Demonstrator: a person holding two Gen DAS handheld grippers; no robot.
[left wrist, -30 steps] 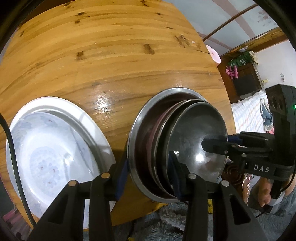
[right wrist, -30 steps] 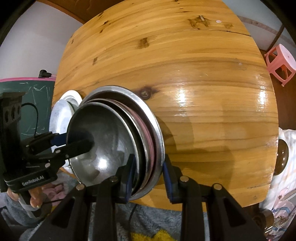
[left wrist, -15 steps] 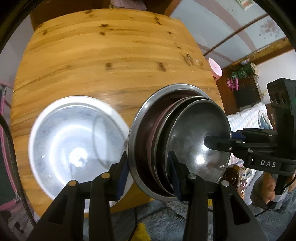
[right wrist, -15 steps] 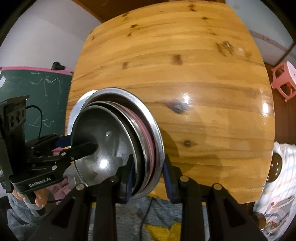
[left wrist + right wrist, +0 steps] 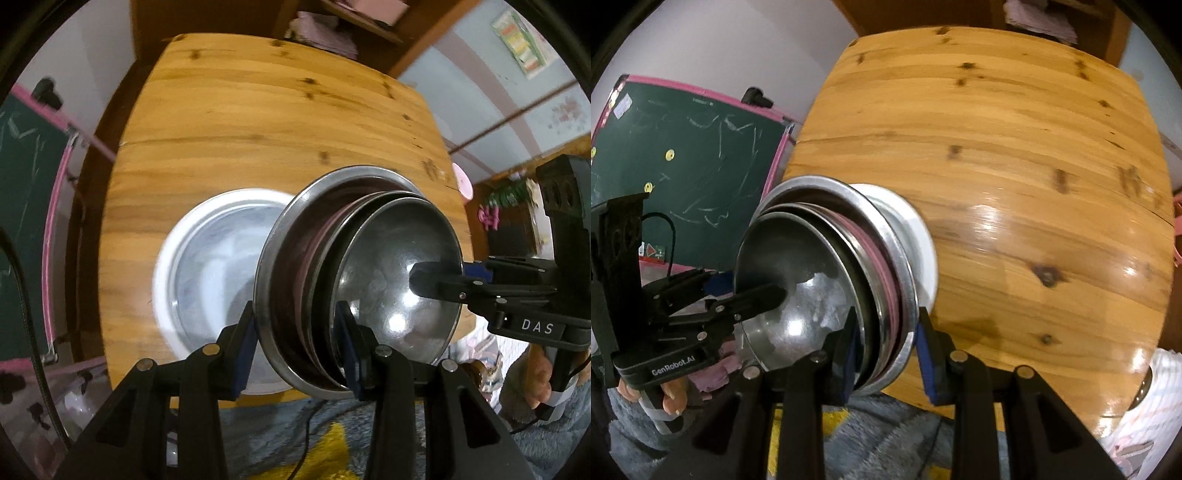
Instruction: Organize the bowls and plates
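Both tools pinch one nested stack of bowls (image 5: pixel 364 275), held on edge in the air. The left tool (image 5: pixel 295 349) clamps the stack's lower rim at the bottom centre of its frame; the right tool (image 5: pixel 886 352) clamps the opposite rim, also at the bottom centre of its own view. The stack fills the middle right of the left view and the lower left of the right view, with a pink rim showing between metal ones. Behind it, a white plate (image 5: pixel 207 280) lies on the wooden surface (image 5: pixel 258 129), near its front edge.
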